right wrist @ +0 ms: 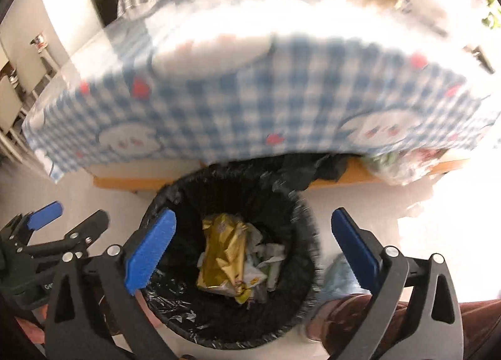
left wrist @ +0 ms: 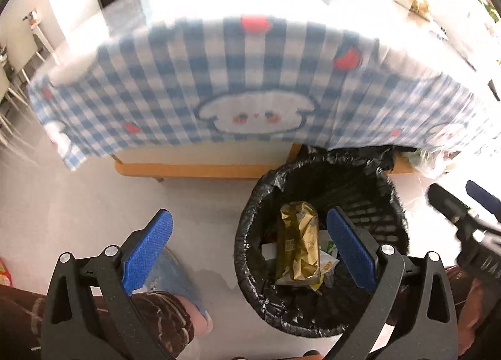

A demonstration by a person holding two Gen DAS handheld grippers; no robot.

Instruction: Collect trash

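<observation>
A round bin lined with a black bag stands on the pale floor in front of the table. Inside it lie a crumpled gold wrapper and scraps of white paper. My left gripper is open above the bin's left rim with nothing between its blue pads. My right gripper hangs open straight over the bin, also empty. Each gripper shows at the edge of the other's view: the right gripper at the right, the left gripper at the left.
A table under a blue-checked cloth with cartoon faces rises just behind the bin. A brown paper carton lies on its far right. A clear plastic bag sits under the table. The person's slippered foot is beside the bin.
</observation>
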